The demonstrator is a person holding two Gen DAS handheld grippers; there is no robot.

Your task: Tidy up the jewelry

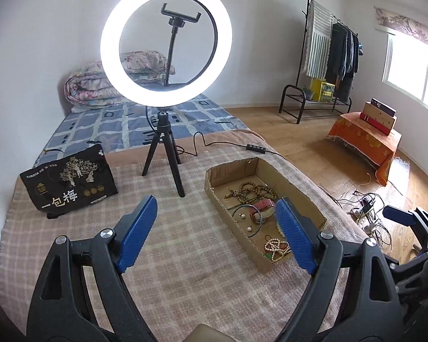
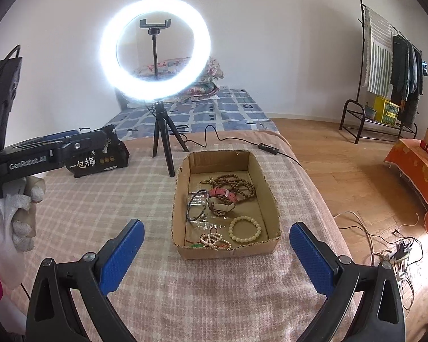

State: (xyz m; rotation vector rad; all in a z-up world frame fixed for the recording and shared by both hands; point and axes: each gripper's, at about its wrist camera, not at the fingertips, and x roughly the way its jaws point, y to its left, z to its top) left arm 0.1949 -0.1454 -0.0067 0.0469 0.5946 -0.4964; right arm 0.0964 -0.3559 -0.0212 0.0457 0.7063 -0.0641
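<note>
Right wrist view showed the right tongs (image 2: 216, 252) spread wide with nothing between the blue pads, held above the checked cloth of the desk (image 2: 100, 199) just short of the cardboard tray (image 2: 266, 199). Left tongs (image 1: 216, 235) likewise stood open and empty, seen from their own camera to the left of the tray; a gloved hand (image 2: 17, 213) carried them.

All jewelry lay inside the tray: a string of brown wooden beads (image 2: 236, 183) at the far end, a pink-strapped watch (image 2: 222, 198) touching it, a thin dark bangle (image 2: 197, 205) leaning at the left wall, a pale bead bracelet (image 2: 244, 228) lying flat and apart, and a small pearl strand (image 2: 212, 239) bunched at the near wall.

Judgement: every piece appeared light. The bead strings would likely be limp and slippery, prone to sagging or sliding off a pad, and should be pinched across a bunched section. The bangle looked stiff and thin; a grip across its rim seemed best. The watch would be taken at its strap. Tangling between watch and wooden beads was a risk.
</note>
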